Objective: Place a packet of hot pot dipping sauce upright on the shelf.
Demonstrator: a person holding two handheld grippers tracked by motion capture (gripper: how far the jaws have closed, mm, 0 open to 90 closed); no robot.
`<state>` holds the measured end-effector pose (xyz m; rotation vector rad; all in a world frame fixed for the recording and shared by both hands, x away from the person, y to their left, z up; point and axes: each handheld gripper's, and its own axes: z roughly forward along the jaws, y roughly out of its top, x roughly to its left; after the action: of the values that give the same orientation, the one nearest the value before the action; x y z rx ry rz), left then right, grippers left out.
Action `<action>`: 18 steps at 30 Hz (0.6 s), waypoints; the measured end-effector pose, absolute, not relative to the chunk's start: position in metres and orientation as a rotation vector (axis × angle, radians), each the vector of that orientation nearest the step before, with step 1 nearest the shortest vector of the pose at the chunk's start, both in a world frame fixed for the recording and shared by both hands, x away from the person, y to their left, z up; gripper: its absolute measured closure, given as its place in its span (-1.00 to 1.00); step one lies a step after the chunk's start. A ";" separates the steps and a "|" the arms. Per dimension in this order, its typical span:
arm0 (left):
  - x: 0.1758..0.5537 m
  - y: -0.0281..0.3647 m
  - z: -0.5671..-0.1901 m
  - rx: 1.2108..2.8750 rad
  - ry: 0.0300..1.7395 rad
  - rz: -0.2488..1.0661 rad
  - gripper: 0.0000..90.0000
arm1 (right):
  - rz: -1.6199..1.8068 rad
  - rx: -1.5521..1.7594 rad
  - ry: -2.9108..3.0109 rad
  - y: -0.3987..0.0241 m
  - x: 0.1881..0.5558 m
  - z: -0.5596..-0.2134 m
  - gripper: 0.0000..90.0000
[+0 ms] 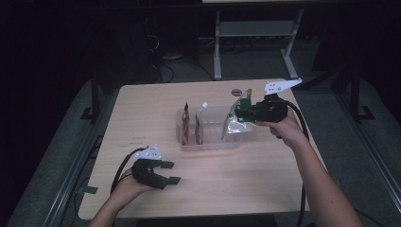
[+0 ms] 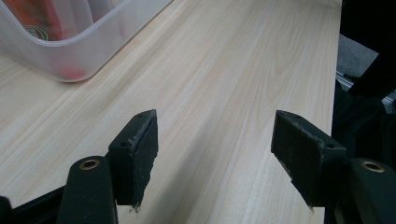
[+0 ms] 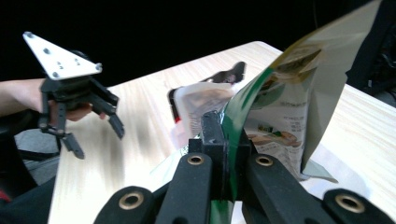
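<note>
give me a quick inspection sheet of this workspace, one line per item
surface: pale wooden table, bare around the bin
job's things: clear plastic bin mid-table with two pouches standing on edge inside; a green and silver pouch held over the bin's right end
clutter: a small dark round thing near the far edge, too small to identify
grippers: left gripper open near the front left of the table, nothing between its jaws; right gripper shut on the green and silver pouch
cables: a black cable trails from the left gripper, another cable from the right
surroundings: dark room, grey metal frame behind the table
</note>
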<state>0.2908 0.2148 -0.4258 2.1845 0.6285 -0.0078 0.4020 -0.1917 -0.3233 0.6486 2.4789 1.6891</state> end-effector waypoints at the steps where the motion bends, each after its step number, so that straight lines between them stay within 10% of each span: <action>1: 0.291 0.215 -0.426 2.185 0.629 -0.008 -0.30 | 1.689 0.655 2.477 -0.193 0.403 -0.323 1.00; 18: 0.291 0.215 -0.426 2.185 0.631 -0.010 -0.30 | 1.641 0.671 2.516 -0.193 0.410 -0.333 1.00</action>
<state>0.2912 0.2147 -0.4259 2.1845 0.6314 -0.0103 0.4097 -0.1925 -0.3330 0.6713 2.5155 1.6408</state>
